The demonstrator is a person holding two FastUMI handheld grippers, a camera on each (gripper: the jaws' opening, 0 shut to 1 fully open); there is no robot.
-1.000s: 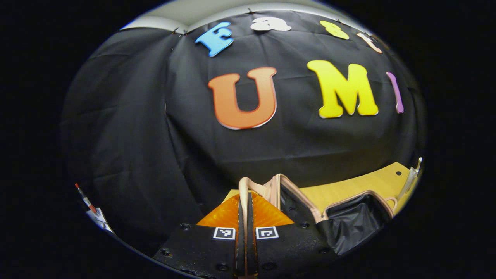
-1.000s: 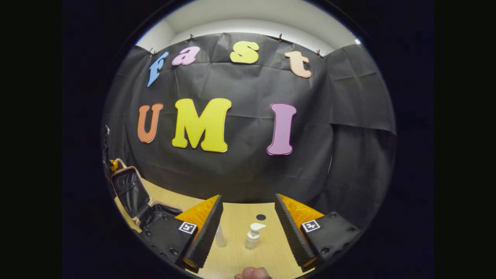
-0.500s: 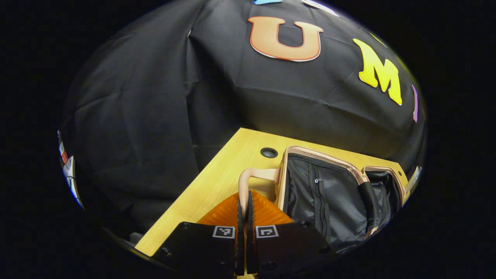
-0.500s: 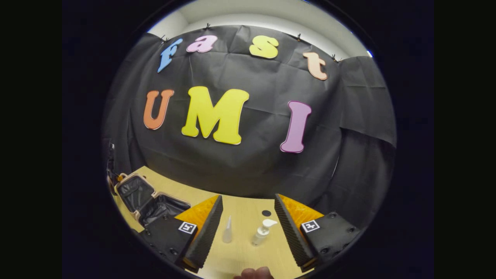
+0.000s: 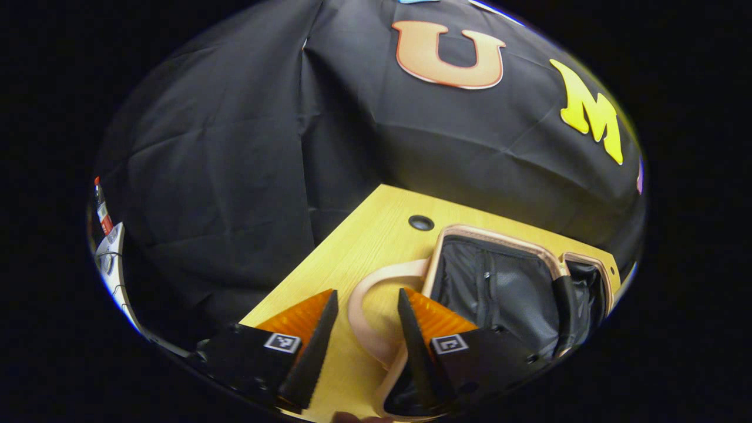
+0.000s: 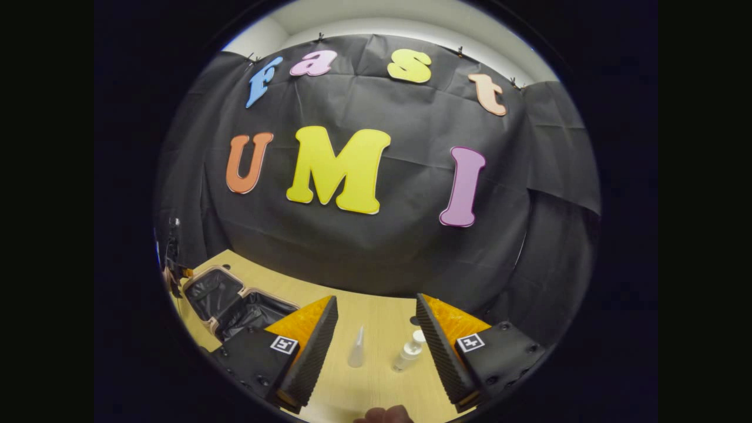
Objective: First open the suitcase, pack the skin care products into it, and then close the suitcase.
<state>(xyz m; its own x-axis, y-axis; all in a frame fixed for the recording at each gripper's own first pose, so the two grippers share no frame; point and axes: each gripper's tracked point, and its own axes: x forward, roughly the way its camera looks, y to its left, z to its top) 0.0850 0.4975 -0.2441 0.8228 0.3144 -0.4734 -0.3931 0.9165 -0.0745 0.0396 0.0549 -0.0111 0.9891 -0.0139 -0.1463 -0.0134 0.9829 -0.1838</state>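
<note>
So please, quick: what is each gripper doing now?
Left gripper: open, fingers on either side of the suitcase handle, not pressing it.
Right gripper: open, holding nothing.

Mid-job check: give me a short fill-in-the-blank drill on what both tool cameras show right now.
1. The suitcase lies ___ on the table.
2. The left tool has its jaws ___ around the suitcase handle.
3. Between the right tool fingers stand ___ bottles.
4. The pump bottle stands right of the ___ bottle.

Missing words: open; open; two; cone-shaped

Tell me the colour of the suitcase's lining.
Black, seen best in the left gripper view, inside the open suitcase.
</note>
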